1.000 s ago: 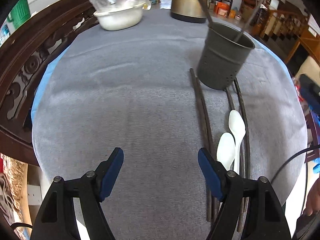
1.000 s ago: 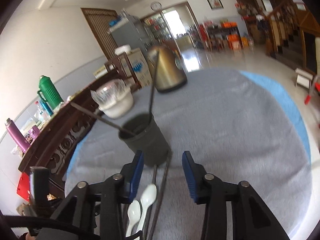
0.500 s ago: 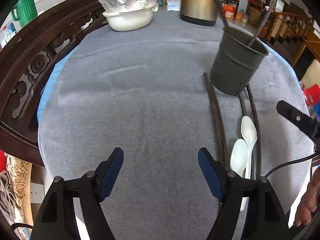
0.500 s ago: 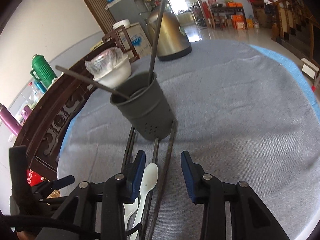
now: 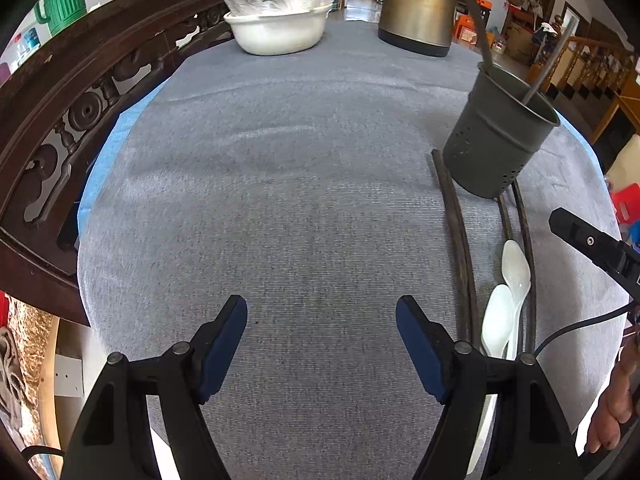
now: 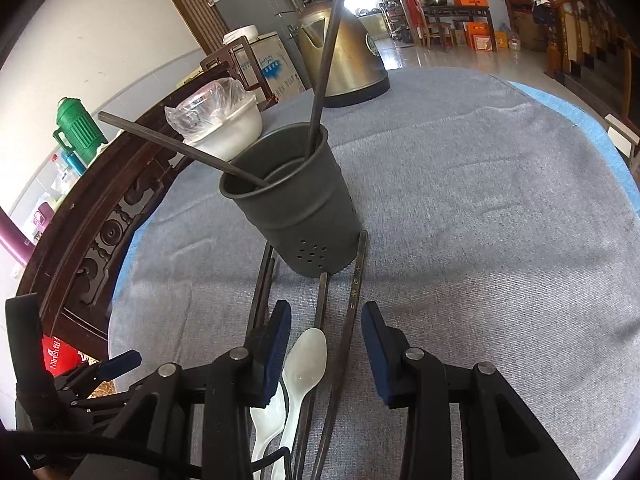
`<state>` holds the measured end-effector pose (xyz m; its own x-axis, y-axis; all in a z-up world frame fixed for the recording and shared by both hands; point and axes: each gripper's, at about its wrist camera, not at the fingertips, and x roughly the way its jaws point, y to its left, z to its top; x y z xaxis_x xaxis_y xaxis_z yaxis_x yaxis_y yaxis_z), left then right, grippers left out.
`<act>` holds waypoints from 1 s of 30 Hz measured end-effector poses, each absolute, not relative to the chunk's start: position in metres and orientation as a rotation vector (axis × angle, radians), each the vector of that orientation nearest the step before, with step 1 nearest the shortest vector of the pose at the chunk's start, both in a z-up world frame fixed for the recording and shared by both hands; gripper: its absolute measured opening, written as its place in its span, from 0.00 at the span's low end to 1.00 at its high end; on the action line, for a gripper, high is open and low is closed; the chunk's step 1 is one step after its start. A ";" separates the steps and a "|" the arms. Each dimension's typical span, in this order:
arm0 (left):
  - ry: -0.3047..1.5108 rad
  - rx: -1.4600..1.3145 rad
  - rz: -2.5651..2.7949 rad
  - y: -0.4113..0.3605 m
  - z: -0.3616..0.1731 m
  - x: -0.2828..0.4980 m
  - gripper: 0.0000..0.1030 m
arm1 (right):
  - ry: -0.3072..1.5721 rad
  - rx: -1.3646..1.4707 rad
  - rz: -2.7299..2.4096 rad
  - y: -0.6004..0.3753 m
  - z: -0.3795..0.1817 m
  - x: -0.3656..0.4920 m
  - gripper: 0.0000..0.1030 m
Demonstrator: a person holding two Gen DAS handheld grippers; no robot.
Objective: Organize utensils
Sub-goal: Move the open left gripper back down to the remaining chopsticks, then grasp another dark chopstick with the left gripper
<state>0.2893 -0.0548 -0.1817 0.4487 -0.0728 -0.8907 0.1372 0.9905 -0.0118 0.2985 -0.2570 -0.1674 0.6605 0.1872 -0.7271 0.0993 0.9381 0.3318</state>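
A dark grey perforated utensil cup (image 5: 500,136) (image 6: 292,208) stands on the grey tablecloth with two dark chopsticks (image 6: 326,60) leaning in it. Several dark chopsticks (image 5: 460,240) (image 6: 352,304) and two white spoons (image 5: 516,272) (image 6: 306,356) lie in front of the cup. My right gripper (image 6: 325,344) is open, low over the spoons and chopsticks, which lie between its fingers. My left gripper (image 5: 320,336) is open and empty over bare cloth, left of the utensils.
A white bowl (image 5: 276,32) covered in plastic and a brass kettle (image 5: 416,8) stand at the table's far side. A carved dark wooden chair back (image 5: 60,112) curves along the left edge. The right gripper's finger (image 5: 588,240) shows at right.
My right gripper has dropped and moved forward toward the cup, now straddling the spoons and chopsticks. My left gripper has shifted left and back a little.
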 end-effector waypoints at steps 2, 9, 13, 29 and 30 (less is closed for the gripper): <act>1.101 0.060 -0.126 -0.051 -0.183 0.290 0.75 | 0.859 0.362 0.045 -0.256 -0.169 0.301 0.39; 1.107 0.045 -0.115 -0.043 -0.187 0.294 0.75 | 0.889 0.370 0.030 -0.254 -0.173 0.309 0.39; 1.107 0.043 -0.115 -0.041 -0.188 0.296 0.75 | 0.926 0.381 0.022 -0.252 -0.179 0.314 0.39; 1.104 -0.007 -0.240 -0.074 -0.185 0.336 0.75 | 0.922 0.451 -0.006 -0.277 -0.181 0.329 0.38; 1.100 -0.005 -0.251 -0.078 -0.185 0.339 0.75 | 0.924 0.452 -0.009 -0.278 -0.182 0.331 0.38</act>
